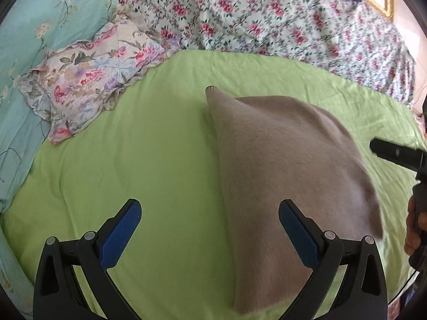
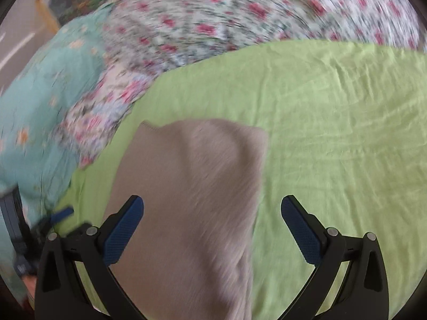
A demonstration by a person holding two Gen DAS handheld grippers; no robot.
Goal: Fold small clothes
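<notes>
Hovering over beige garment [image 1: 288, 165] lying on green sheet [image 1: 133, 138], both my grippers, left [image 1: 210, 226] and right [image 2: 212, 224], fingers spread, empty, ready to pick edge for fold.

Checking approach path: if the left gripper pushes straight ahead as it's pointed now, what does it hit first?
Probably the green sheet. The left gripper is open and empty, and bare sheet fills most of the gap. The beige garment lies just right of centre, by the right finger, so it could brush that; depth is unclear.

Home bedroom: bed with green sheet [image 1: 160, 146], floral pillow [image 1: 90, 80], floral quilt [image 1: 267, 18].
</notes>
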